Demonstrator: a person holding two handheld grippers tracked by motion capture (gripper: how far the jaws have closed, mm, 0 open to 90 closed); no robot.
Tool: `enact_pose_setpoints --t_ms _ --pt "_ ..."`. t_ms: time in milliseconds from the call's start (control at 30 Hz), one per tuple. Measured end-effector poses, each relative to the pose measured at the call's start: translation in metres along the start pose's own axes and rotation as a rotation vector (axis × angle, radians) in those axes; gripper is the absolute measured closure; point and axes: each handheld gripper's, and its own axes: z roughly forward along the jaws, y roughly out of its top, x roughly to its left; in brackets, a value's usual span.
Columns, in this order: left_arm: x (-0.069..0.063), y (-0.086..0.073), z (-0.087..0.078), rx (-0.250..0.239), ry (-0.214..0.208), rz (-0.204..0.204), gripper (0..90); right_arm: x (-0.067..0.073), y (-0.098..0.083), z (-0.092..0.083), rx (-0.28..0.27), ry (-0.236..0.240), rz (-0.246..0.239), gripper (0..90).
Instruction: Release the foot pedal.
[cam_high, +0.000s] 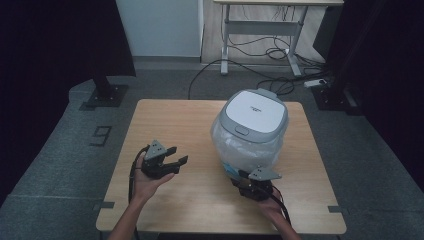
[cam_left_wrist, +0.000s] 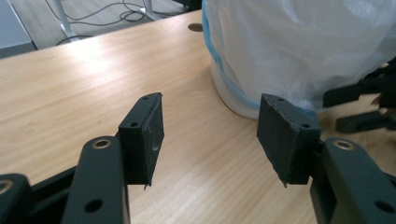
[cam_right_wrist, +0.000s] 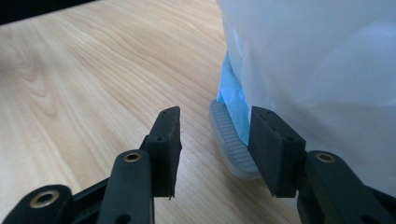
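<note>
Grippers we found both parted and empty: left gripper (cam_high: 176, 156) wide, right gripper (cam_right_wrist: 215, 140) at the bagged bin's (cam_high: 250, 131) pedal (cam_right_wrist: 231, 140).

A pedal bin (cam_high: 252, 127) stands upright on the far right part of the wooden table (cam_high: 165, 120). Its lid (cam_high: 255, 111) is closed, white in the middle with a grey frame and a small grey latch at the front. A thin white plastic bag (cam_left_wrist: 299, 46) hangs out over the body and covers almost all of it, with a blue band (cam_right_wrist: 232, 105) near the bottom. A ribbed grey foot pedal (cam_right_wrist: 231, 142) sticks out from the base, low over the table.
</note>
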Motion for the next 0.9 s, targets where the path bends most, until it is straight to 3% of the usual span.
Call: enact_pose_setpoints --t_ms 233,367,700,900 --pt "-0.004 -0.014 0.002 0.034 -0.002 0.001 40.3 -0.005 0.003 -0.02 -0.047 0.026 -0.005 52.2" --pt "-0.007 -0.022 0.004 0.057 -0.004 0.004 39.9 -0.01 -0.004 -0.032 -0.056 0.018 -0.001 51.7" --pt "-0.01 -0.04 0.009 0.099 -0.005 -0.001 39.2 -0.031 -0.024 -0.062 -0.053 -0.061 0.041 51.4" --pt "-0.009 -0.044 0.011 0.107 -0.006 -0.005 39.0 -0.049 -0.03 -0.068 -0.051 -0.116 0.091 51.4"
